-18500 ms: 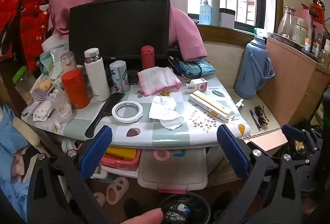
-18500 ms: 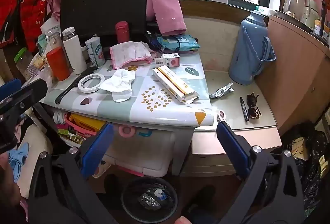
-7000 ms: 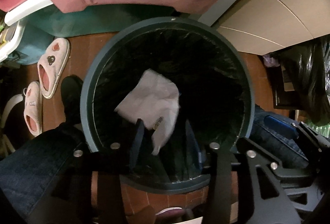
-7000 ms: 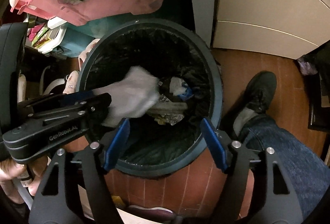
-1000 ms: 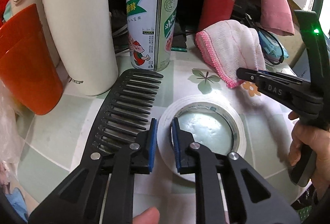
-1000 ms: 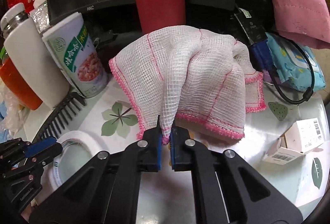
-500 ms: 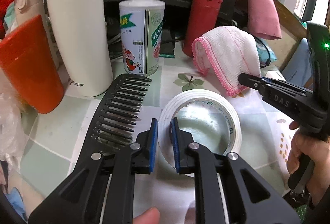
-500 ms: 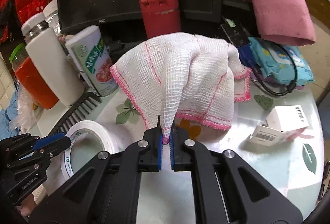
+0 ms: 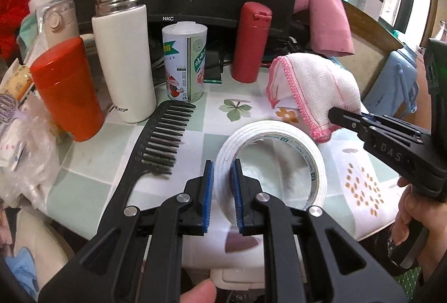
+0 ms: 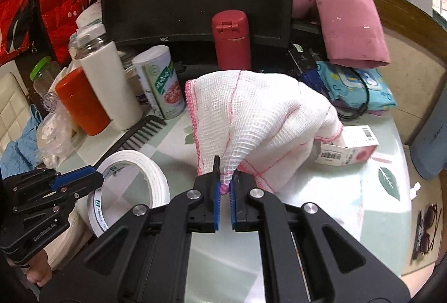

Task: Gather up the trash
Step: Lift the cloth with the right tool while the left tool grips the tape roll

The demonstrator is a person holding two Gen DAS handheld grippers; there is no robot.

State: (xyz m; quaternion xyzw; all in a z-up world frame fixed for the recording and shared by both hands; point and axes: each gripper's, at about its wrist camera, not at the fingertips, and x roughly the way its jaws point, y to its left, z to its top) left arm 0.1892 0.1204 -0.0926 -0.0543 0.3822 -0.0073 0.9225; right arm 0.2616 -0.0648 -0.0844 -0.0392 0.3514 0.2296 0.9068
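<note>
Left claw is seen clamped on the near wall of the tape roll, tilted up off the worktop beside a comb. Right claw is seen pinched on the cloth, lifted above the worktop beside a small box.

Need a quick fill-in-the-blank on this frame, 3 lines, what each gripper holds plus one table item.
1. The left gripper is shut on the wall of the white ____ roll.
2. The right gripper pinches the pink-edged white ____.
3. Left of the roll lies a black ____.

Missing words: tape; cloth; comb.
</note>
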